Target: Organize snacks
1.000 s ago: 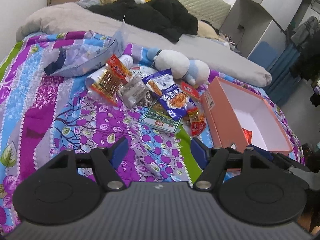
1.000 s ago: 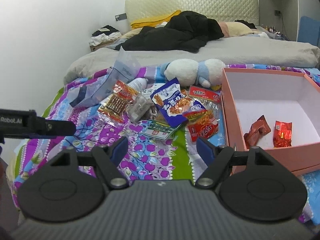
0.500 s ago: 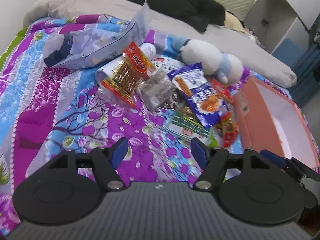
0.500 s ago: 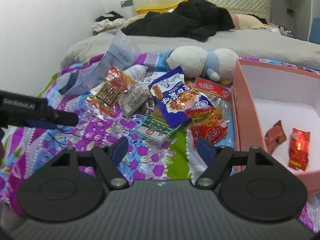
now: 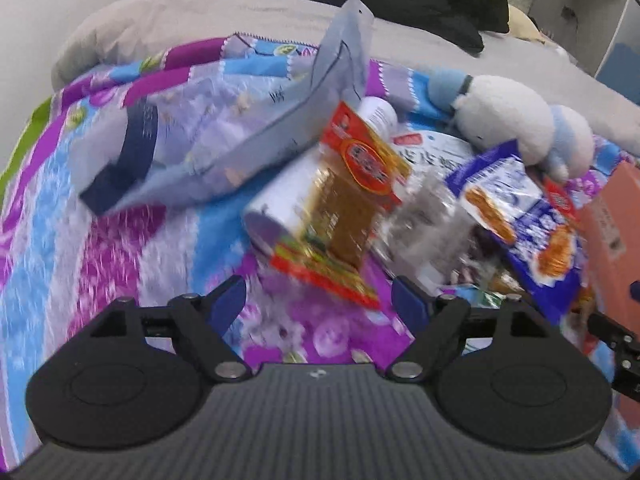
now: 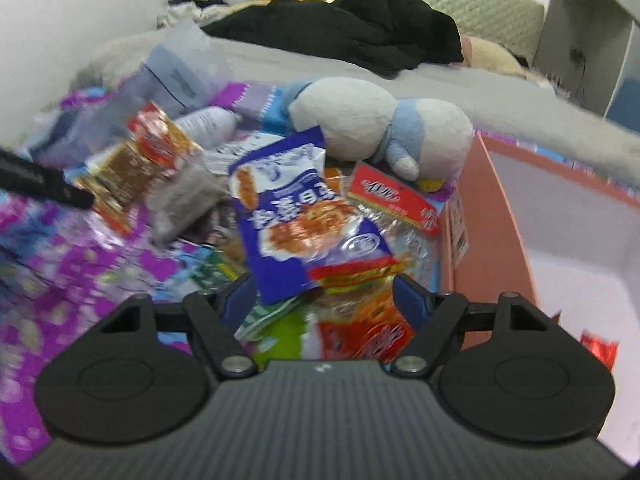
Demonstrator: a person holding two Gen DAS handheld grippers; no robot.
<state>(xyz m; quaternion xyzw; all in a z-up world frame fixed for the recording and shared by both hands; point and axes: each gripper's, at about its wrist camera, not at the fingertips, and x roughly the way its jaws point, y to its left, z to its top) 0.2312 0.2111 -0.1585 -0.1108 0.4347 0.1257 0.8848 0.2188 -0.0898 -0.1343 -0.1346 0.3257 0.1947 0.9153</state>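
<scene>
Motion blur smears the quilt (image 5: 120, 248) and the clear packet (image 6: 184, 196), so we cannot read their detail. The pink box (image 6: 492, 240) runs off the right edge in both views. The white bottle (image 5: 280, 196) lies half hidden under the red-and-gold packet (image 5: 352, 200).

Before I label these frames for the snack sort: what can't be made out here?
- Pink box contents: right wrist view, cut off by the frame edge and gripper body.
- Green packet: right wrist view, buried under the blue bag.
- Packet print: both views, motion-blurred.
</scene>
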